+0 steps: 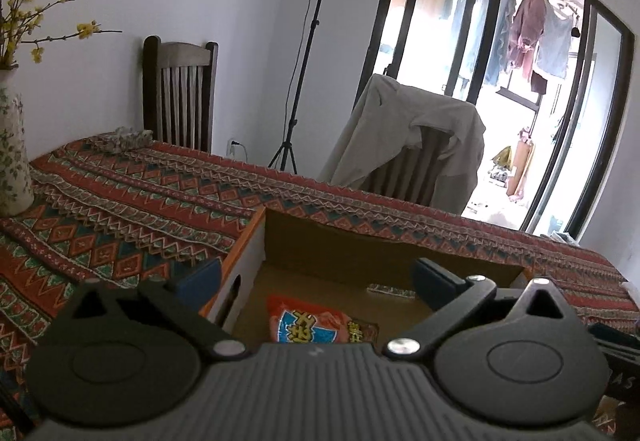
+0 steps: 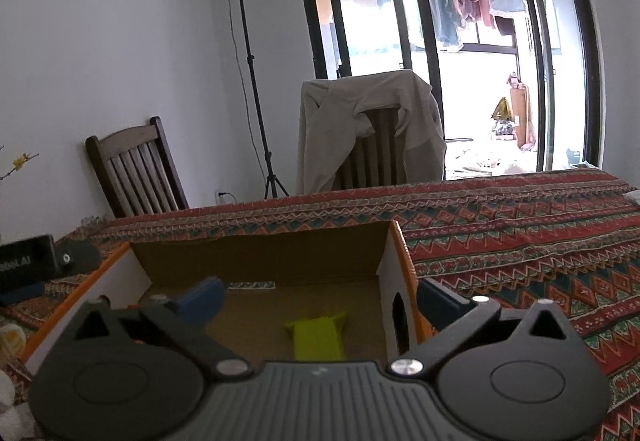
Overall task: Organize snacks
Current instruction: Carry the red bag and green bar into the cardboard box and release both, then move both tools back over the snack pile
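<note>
A cardboard box (image 1: 360, 241) with orange outer edges and white side walls sits on a table covered in a red patterned cloth (image 1: 140, 193). On its brown floor, in the left wrist view, lies a red snack packet (image 1: 316, 321) with a blue and white label; its lower part is cut off by the gripper body. In the right wrist view a yellow-green packet (image 2: 318, 337) lies flat on the box (image 2: 260, 257) floor, its near end likewise hidden behind the gripper body.

The left gripper (image 1: 316, 277) stands wide apart, with nothing between its blue fingertips. Its left fingertip is outside the box's left wall and the right one is over the inside; neither touches the red packet. The right gripper (image 2: 320, 297) is also spread wide and holds nothing. Its left fingertip hangs over the box interior and the right one sits just outside the right wall, by the oval handle hole. The yellow-green packet lies below and between them, apart from both pads.

No earlier view is given, so only the wide stance can be told.

At the left edge of the right wrist view a dark device (image 2: 24, 265) is partly cut off, its lettering only half readable. The print on the red packet is too blurred to read. Whether more snacks lie in the box under the grippers cannot be told.
</note>
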{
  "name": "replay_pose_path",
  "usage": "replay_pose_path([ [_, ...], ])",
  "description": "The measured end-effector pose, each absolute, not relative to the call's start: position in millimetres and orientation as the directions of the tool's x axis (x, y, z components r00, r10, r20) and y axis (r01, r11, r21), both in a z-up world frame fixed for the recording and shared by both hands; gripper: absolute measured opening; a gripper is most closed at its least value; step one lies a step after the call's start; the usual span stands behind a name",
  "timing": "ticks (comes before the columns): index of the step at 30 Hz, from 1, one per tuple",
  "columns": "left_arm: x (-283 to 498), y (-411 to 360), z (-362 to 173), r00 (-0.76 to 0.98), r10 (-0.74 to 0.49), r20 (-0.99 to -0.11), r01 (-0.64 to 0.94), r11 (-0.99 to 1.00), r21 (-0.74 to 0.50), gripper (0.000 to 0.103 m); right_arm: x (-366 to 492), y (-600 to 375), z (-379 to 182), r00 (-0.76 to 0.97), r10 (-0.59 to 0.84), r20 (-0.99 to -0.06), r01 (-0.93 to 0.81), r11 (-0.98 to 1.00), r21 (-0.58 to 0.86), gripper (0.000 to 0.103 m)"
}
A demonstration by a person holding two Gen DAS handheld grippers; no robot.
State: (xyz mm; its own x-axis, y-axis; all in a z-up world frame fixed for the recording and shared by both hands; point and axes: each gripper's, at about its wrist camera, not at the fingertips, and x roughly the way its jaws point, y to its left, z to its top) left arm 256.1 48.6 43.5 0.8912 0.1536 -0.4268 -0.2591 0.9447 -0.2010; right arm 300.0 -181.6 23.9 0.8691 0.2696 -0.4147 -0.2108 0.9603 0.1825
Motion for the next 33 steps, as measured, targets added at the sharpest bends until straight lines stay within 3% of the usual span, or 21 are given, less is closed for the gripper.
replay_pose_path([
  [15, 225.1, 50.6, 77.0, 0.918, 0.114, -0.381, -0.227, 0.936, -0.268, 0.103, 280.3, -189.2, 50.2, 0.895, 0.259, -0.362, -0.21, 0.963, 0.171, 0.103],
  [24, 185.4, 46.2, 93.7, 0.932, 0.113, -0.345, -0.197, 0.955, -0.22, 0.103, 245.6, -193.2, 72.1, 0.906, 0.263, -0.332, -0.228, 0.963, 0.141, 0.103],
  [33, 151.3, 48.9, 81.1, 0.922, 0.103, -0.374, -0.187, 0.963, -0.194, 0.103, 200.8, -197.6, 72.7, 0.904, 0.266, -0.334, -0.254, 0.964, 0.081, 0.103],
])
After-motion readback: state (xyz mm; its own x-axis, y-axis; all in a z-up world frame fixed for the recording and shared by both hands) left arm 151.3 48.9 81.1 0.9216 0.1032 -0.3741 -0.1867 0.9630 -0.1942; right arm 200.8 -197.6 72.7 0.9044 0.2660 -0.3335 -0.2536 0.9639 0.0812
